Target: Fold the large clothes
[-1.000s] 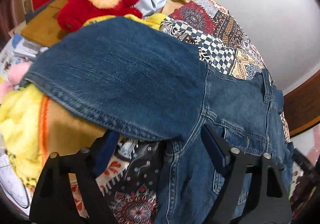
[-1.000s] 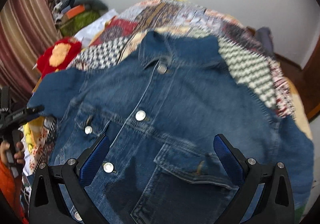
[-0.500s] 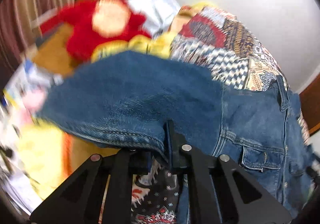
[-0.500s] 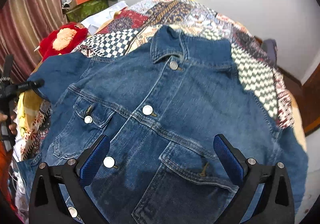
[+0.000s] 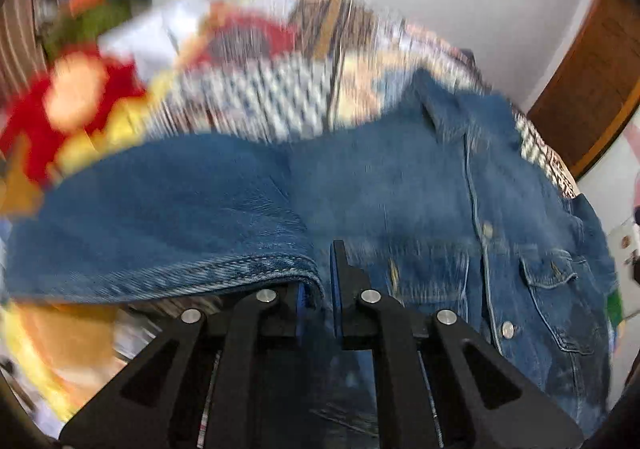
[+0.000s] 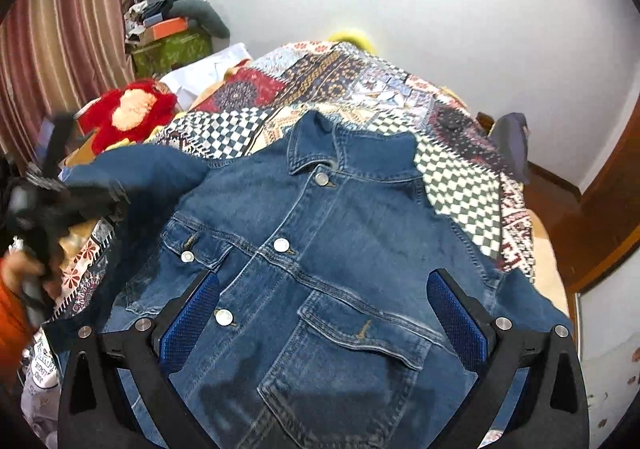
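Right wrist view: looking down on a denim jacket (image 6: 320, 269) lying front-up on a bed covered by a patchwork quilt (image 6: 360, 89). Pointing collar (image 6: 340, 145) toward the far wall, hem toward the camera, long axis running straight away along the bed. Buttoned down the middle, chest pockets to either side of the placket. Hovering above the lower front with the right hand-held gripper (image 6: 320, 325), released, blue pads (image 6: 456, 321) spread wide and pressing on nothing. Showing at the left edge the left hand-held gripper (image 6: 64, 201), blurred, gripped by a hand (image 6: 20, 269) above an orange sleeve, with the jacket's sleeve (image 6: 152, 173) reaching out sideways toward it, off the line of the body.

Left wrist view, heavily blurred: clenching the left hand-held gripper (image 5: 320, 289) on the stitched cuff edge (image 5: 256, 265) of the sleeve, denim pinched between the two pads. Spreading the sleeve leftward across the frame from the grip, the jacket's body (image 5: 500, 229) lying to the right with collar away. Sitting beyond the sleeve, a red plush toy (image 5: 72, 109) and yellow fabric at the side of the bed.
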A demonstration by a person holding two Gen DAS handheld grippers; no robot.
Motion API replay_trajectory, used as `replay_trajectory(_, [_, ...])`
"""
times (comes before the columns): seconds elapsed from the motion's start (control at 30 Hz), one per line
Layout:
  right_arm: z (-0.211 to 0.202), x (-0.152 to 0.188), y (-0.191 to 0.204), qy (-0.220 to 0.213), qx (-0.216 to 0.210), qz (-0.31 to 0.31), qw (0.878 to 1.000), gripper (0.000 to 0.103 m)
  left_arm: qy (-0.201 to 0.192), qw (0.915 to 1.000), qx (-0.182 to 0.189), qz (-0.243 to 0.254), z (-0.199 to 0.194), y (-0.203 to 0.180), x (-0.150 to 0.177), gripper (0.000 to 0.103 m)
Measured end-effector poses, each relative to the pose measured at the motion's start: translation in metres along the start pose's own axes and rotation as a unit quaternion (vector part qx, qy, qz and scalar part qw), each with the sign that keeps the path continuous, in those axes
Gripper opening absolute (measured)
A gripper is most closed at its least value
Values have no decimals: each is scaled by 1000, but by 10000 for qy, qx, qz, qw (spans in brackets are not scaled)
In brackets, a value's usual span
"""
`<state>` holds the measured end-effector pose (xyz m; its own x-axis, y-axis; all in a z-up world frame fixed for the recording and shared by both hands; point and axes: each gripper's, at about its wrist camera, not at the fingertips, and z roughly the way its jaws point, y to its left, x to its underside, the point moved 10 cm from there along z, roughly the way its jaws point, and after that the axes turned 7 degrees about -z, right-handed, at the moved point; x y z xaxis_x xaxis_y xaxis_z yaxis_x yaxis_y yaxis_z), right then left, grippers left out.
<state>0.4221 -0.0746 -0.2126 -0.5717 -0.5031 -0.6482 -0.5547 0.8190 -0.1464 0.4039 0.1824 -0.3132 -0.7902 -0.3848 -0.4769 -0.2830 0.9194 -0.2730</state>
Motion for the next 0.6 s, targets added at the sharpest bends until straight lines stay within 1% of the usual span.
replay_trajectory(0.03, [-5, 1, -2, -30, 55, -28, 10000, 103, 261, 9993, 128, -241, 14, 4, 9, 9])
replay_trajectory(0.13, [-18, 2, -8, -113, 210, -121, 9996, 103, 596, 9957, 280, -647, 32, 17, 24, 9])
replay_trajectory(0.2, [-23, 4, -12, -131, 300, -157, 9993, 103, 736, 9926, 423, -866, 34, 23, 29, 10])
replay_trajectory(0.23, [-25, 5, -14, -136, 329, -162, 9992, 103, 764, 9914, 500, -933, 30, 25, 31, 13])
replay_trajectory(0.27, [-27, 6, -16, -139, 346, -157, 9992, 103, 768, 9909, 548, -965, 26, 27, 30, 20])
replay_trajectory(0.3, [-27, 6, -17, -142, 358, -146, 9992, 103, 751, 9904, 583, -1002, 19, 30, 29, 28])
replay_trajectory(0.33, [-27, 7, -18, -142, 369, -129, 9991, 103, 692, 9907, 570, -1026, 13, 32, 28, 48])
replay_trajectory(0.37, [-27, 7, -18, -143, 370, -118, 9991, 103, 559, 9910, 561, -1079, 5, 35, 27, 63])
replay_trajectory(0.4, [-27, 6, -18, -143, 365, -113, 9992, 103, 401, 9909, 571, -1150, -2, 36, 27, 66])
replay_trajectory(0.47, [-26, 4, -15, -155, 346, -111, 9992, 103, 167, 9887, 572, -1378, -19, 54, 17, 67])
replay_trajectory(0.6, [-26, -1, -5, -192, 303, -185, 9992, 103, -33, 9817, 483, -1844, -34, 95, 4, 67])
